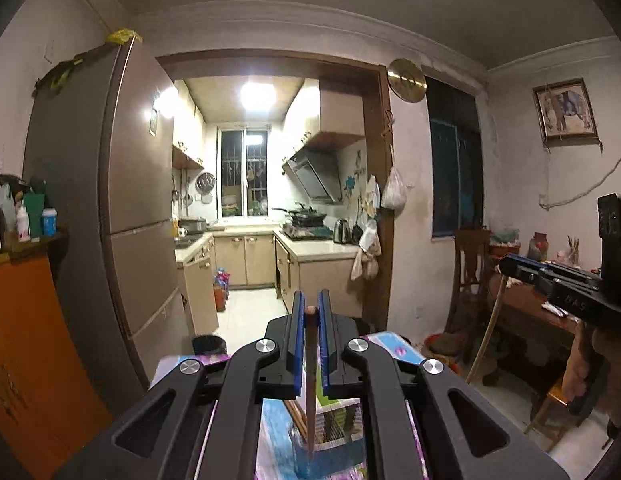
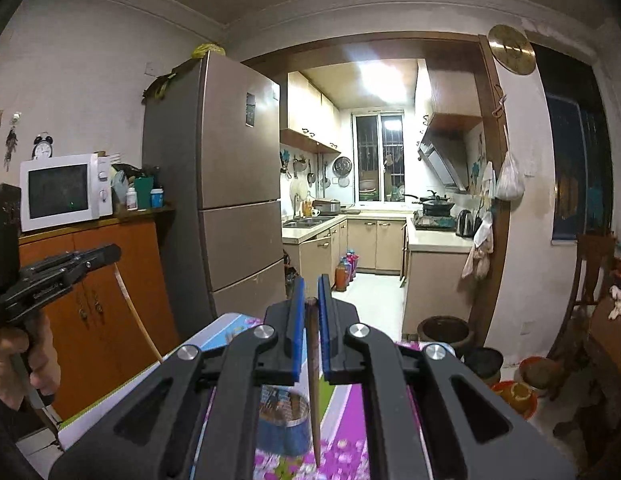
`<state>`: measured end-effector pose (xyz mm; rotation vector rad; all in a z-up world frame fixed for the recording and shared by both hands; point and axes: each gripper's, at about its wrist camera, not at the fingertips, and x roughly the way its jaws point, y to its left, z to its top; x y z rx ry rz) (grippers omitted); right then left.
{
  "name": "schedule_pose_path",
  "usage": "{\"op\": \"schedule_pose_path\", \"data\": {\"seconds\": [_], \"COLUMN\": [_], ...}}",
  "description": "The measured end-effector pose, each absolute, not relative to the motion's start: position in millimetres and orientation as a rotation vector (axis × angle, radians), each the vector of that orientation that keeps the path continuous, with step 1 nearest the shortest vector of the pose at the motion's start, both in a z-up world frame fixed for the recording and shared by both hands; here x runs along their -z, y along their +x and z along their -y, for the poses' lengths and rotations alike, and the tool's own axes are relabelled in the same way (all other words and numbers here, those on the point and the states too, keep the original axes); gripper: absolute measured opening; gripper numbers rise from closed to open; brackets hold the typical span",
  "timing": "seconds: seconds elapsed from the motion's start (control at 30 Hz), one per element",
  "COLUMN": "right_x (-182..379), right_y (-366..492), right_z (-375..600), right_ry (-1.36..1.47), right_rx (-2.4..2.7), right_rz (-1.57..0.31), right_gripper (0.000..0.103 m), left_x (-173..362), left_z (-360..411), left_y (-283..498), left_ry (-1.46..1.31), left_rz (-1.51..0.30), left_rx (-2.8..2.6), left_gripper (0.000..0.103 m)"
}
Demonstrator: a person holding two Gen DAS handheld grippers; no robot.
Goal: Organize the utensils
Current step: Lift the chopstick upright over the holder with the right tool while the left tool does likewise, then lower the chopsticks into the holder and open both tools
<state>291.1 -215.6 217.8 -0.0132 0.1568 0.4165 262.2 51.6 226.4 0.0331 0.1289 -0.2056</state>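
My left gripper (image 1: 309, 300) is shut on a dark brown chopstick (image 1: 310, 380), which hangs straight down from the blue pads. Beneath it lies a floral tablecloth (image 1: 394, 346) with a blurred utensil holder (image 1: 330, 420). My right gripper (image 2: 309, 286) is shut on a second brown chopstick (image 2: 313, 392) that hangs over a round metal tin (image 2: 286, 428) with utensils inside. Each gripper also shows in the other's view: the right gripper (image 1: 506, 266) at the right edge and the left gripper (image 2: 112, 253) at the left edge, each with a thin stick hanging from its tip.
Ahead is a kitchen doorway (image 1: 270, 200) beside a tall fridge (image 2: 230, 184). An orange cabinet (image 2: 106, 300) carries a white microwave (image 2: 64, 190). A wooden chair (image 1: 470, 272) and a side table (image 1: 542, 312) stand on the right. Pots and basins (image 2: 514, 394) sit on the floor.
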Motion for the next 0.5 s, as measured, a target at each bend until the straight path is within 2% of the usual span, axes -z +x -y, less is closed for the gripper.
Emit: {"op": "schedule_pose_path", "data": {"seconds": [0.23, 0.5], "right_x": [-250, -229], "right_y": [328, 371], "right_z": [198, 176], "right_ry": [-0.007, 0.028], "right_rx": [-0.432, -0.485], "right_rz": [-0.124, -0.173], "right_gripper": [0.005, 0.005], "left_x": [-251, -220], "left_z": [-49, -42], "left_y": [303, 341], "left_ry": [0.009, 0.015], "left_rz": [-0.123, -0.174], "left_rx": [0.191, 0.218], "left_gripper": [0.008, 0.008]}}
